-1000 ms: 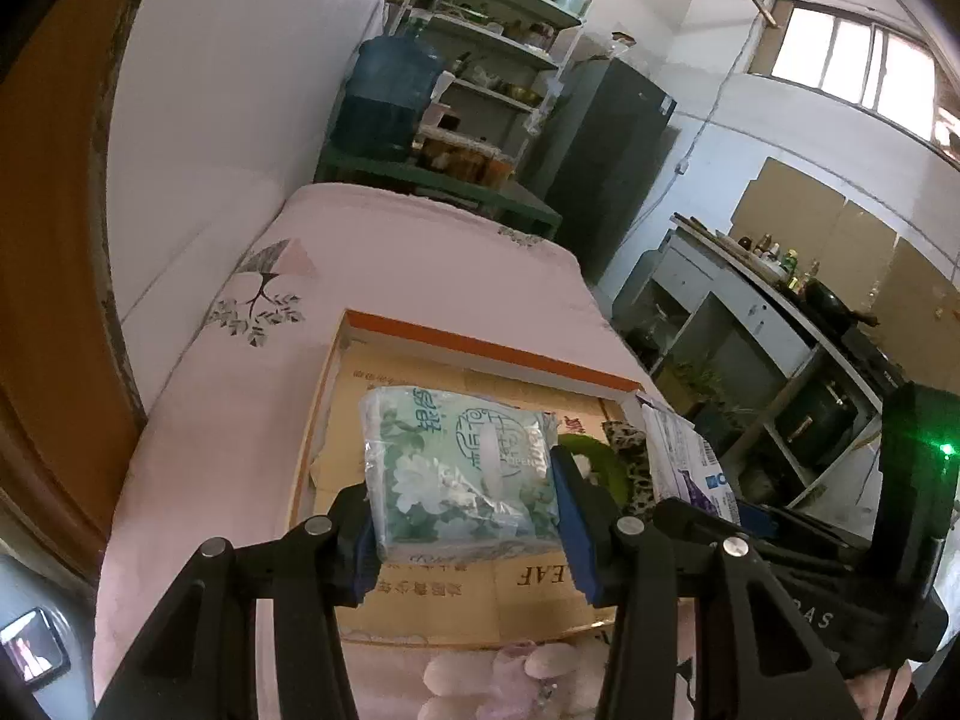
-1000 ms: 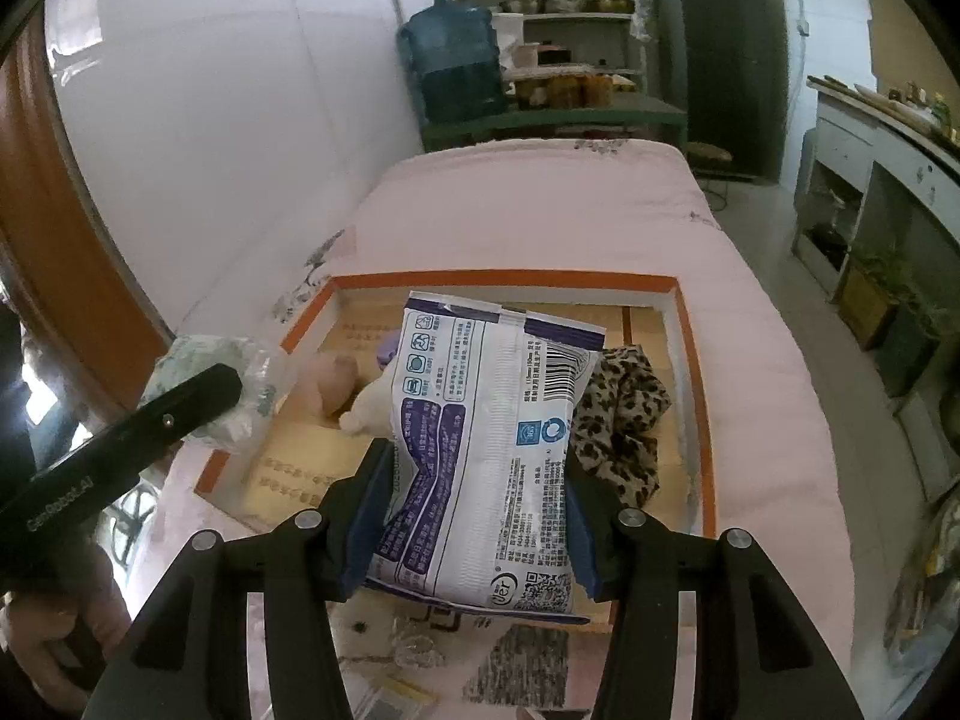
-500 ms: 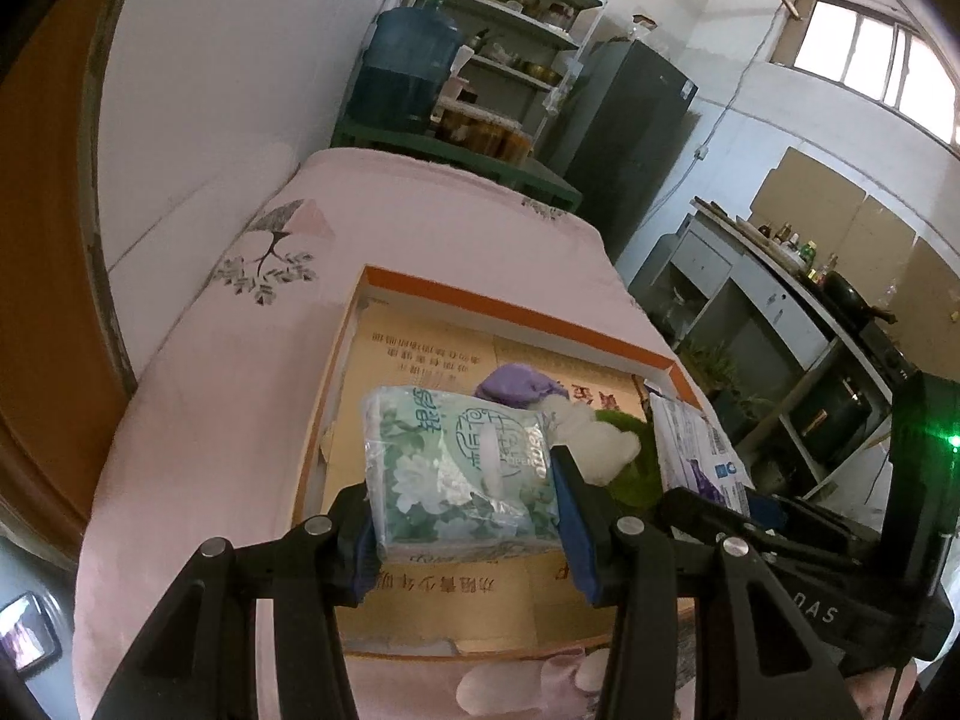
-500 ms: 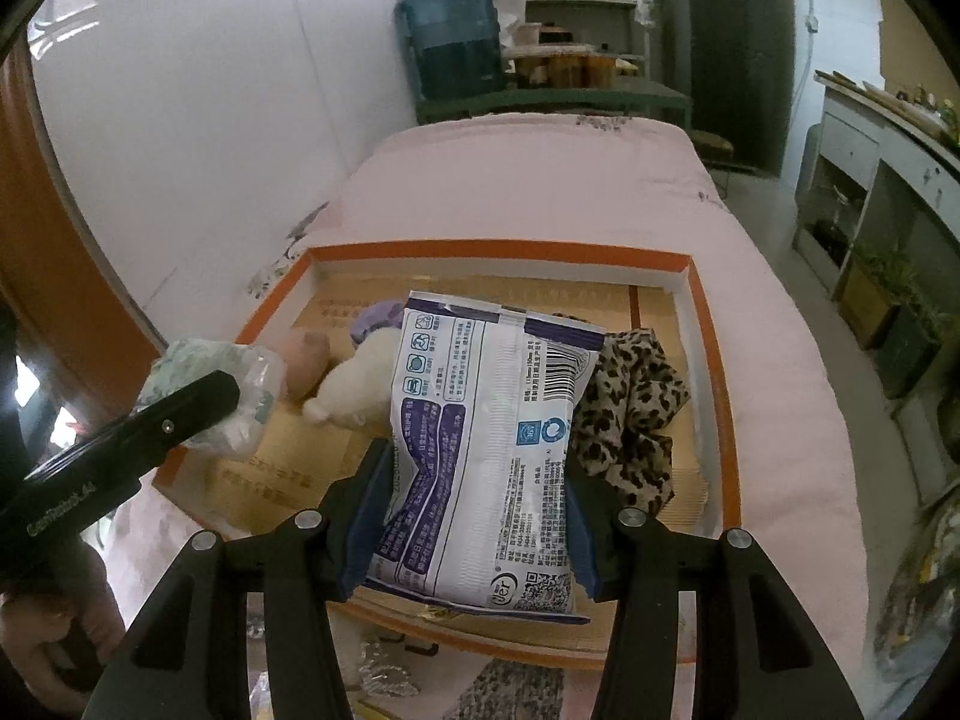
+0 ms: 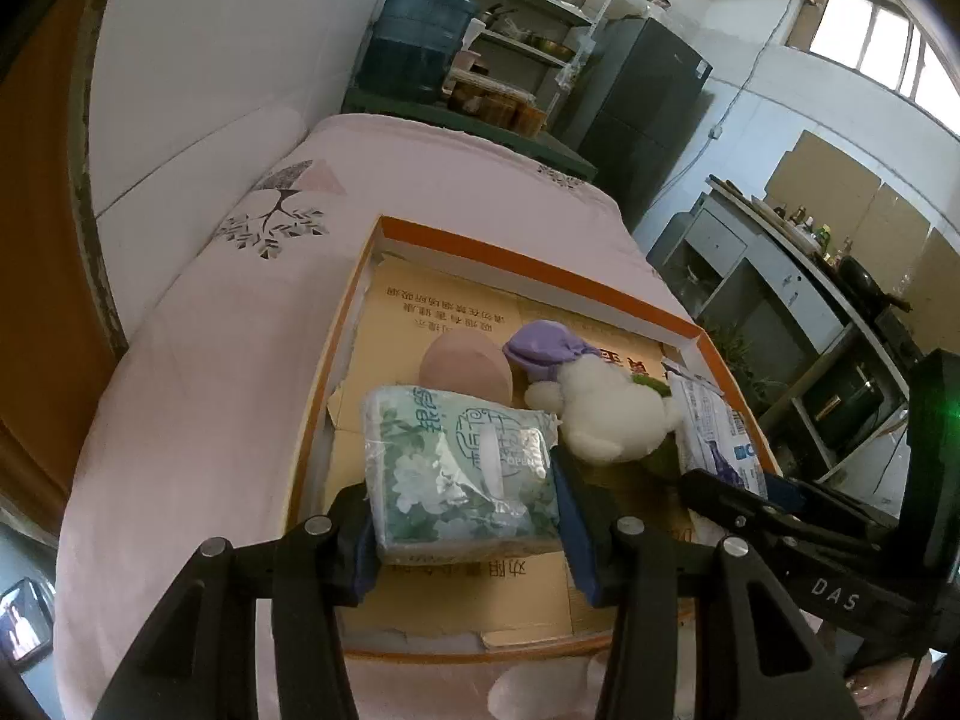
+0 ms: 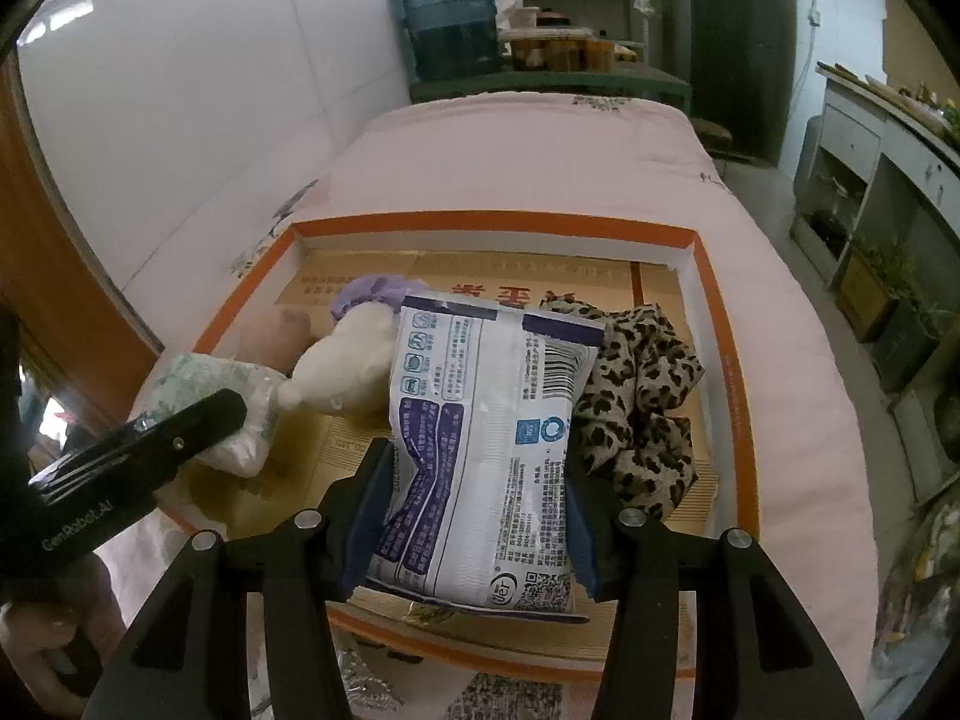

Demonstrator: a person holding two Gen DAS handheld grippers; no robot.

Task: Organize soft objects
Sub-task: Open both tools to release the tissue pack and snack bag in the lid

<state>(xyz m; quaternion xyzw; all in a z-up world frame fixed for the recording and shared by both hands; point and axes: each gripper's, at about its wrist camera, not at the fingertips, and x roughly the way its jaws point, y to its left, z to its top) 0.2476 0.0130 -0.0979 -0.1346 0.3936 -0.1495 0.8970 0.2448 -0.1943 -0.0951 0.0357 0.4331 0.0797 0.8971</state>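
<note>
Pink bedding (image 5: 198, 396) covers the bed that fills the room's near side, with white wall at nine o'clock and a blue water jug (image 5: 420, 42) on green shelving at twelve o'clock. On the bedding lies a shallow orange-rimmed box (image 5: 540, 273) lined with printed cardboard.

In the left wrist view, the left gripper (image 5: 465, 516) sits at six o'clock, its blue pads pressed against both sides of a green floral tissue pack (image 5: 456, 468), which is held over the box's near left corner. Just beyond the pack, toward twelve o'clock, lies a round pinkish cushion (image 5: 465, 360). To its right is a white plush toy (image 5: 606, 414) with a purple cap (image 5: 540, 348). At three o'clock the right gripper (image 5: 729, 489) enters, carrying a white and purple packet (image 5: 711, 426).

In the right wrist view, the left gripper (image 6: 237, 414) comes in at eight o'clock with the tissue pack (image 6: 204, 384) over the box's left edge; a hand (image 6: 54, 630) holding it shows at seven o'clock. The plush toy (image 6: 348, 366) lies toward the centre. The right gripper (image 6: 474, 516) at six o'clock clamps the white and purple packet (image 6: 486, 438) upright over the box's near edge, its pads pinching the wrapper inward. Behind the packet, at three o'clock, a leopard-print cloth (image 6: 642, 396) lies bunched inside the box (image 6: 498, 222).
</note>
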